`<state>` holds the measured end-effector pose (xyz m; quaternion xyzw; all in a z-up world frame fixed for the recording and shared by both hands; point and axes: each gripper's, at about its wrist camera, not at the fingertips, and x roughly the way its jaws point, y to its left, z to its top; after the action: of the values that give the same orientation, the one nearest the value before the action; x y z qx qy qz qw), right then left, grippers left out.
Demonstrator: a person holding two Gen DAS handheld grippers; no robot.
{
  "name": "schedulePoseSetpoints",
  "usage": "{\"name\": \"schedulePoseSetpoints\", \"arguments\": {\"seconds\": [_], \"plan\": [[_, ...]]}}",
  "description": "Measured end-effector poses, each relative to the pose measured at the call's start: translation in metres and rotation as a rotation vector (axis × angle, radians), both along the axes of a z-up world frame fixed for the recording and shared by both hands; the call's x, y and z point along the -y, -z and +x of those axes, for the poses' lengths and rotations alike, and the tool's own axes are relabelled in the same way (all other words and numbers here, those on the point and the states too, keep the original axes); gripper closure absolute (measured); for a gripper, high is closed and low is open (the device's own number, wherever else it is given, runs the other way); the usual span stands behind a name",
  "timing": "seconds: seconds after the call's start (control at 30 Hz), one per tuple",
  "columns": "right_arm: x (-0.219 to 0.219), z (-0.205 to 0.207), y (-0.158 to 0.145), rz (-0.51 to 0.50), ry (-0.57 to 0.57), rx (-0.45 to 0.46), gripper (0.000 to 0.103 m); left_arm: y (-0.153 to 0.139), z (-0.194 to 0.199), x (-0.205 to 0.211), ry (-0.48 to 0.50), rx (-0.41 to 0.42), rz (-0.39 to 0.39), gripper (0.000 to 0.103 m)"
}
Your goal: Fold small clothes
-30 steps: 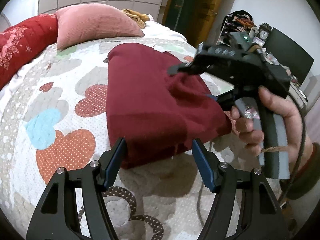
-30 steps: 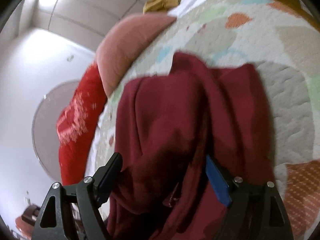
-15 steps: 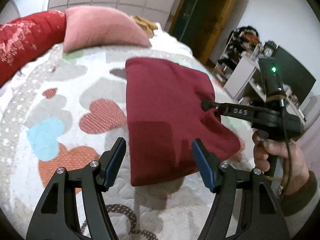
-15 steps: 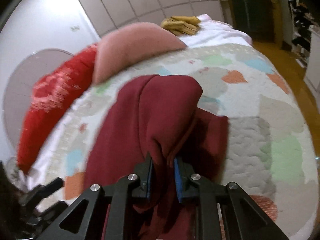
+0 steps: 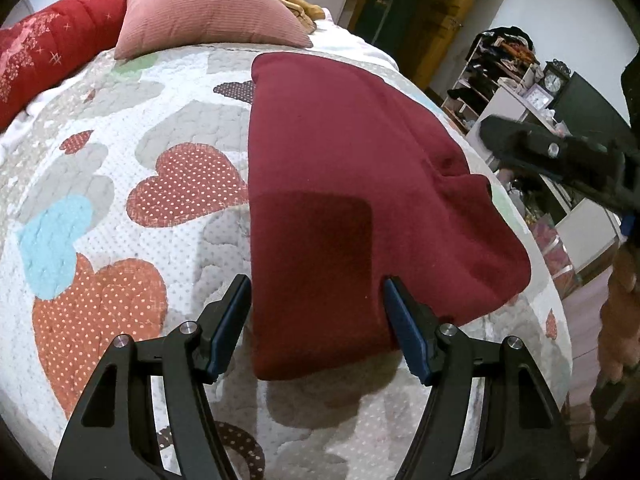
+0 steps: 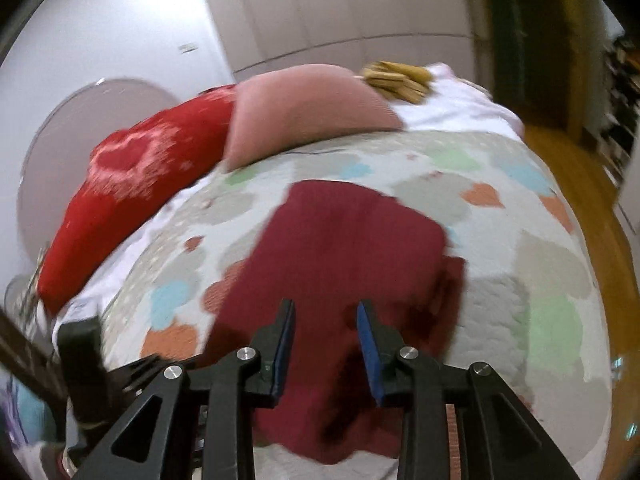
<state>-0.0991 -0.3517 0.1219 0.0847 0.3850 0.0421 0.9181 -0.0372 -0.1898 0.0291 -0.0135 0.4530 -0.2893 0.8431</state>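
A dark red garment [image 5: 340, 184] lies folded on the heart-patterned quilt [image 5: 100, 208]; it also shows in the right wrist view [image 6: 340, 248], blurred. My left gripper [image 5: 316, 300] is open and empty, its fingers either side of the garment's near edge, just above it. My right gripper [image 6: 326, 320] is open and empty above the garment's near part. It also shows at the right edge of the left wrist view [image 5: 560, 156], off the garment's right side.
A pink pillow [image 5: 208, 12] and a red pillow [image 5: 52, 56] lie at the head of the bed. A yellow cloth [image 6: 396, 80] lies behind them. Shelves and a dark screen [image 5: 592, 108] stand right of the bed. Wooden floor [image 6: 580, 184] lies beyond the quilt.
My right gripper let go of the garment fold, opened and pulled back to the right. The garment now lies flat. The left gripper stayed open near the front edge.
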Motion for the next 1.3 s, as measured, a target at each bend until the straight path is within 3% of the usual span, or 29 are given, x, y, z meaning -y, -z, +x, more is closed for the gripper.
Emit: {"name": "schedulePoseSetpoints", "arguments": {"seconds": [0.07,0.17,0.27,0.4,0.57,0.63,0.93,1.17,1.3], "plan": [[-0.01,0.004,0.01,-0.024,-0.03,-0.023,0.073,-0.002,0.0,0.0,0.004,0.005,0.006,0.035],[0.002,0.008,0.042,-0.112,0.057,-0.109,0.081,-0.002,0.0,-0.001,0.009,0.012,0.014,0.035],[0.025,0.009,0.063,-0.046,0.099,-0.117,0.088,0.0,0.001,-0.001,0.004,0.002,0.011,0.035],[0.026,0.005,0.056,-0.027,0.102,-0.101,0.088,-0.004,-0.003,-0.001,-0.007,0.008,0.032,0.035],[0.013,-0.014,0.035,-0.047,0.094,-0.051,0.082,-0.019,-0.008,0.0,-0.014,0.066,0.063,0.035],[0.011,-0.019,0.032,-0.04,0.102,-0.046,0.07,-0.027,-0.008,0.0,-0.018,0.09,0.063,0.035],[0.023,-0.019,0.039,-0.01,0.153,-0.051,0.069,-0.026,0.011,0.007,-0.027,0.109,0.077,0.035],[0.043,-0.008,0.068,0.068,0.176,-0.087,0.068,-0.008,0.033,0.016,-0.004,0.026,0.019,0.034],[0.054,-0.007,0.077,0.12,0.192,-0.09,0.052,0.003,0.044,0.013,0.003,-0.051,-0.041,0.025]]}}
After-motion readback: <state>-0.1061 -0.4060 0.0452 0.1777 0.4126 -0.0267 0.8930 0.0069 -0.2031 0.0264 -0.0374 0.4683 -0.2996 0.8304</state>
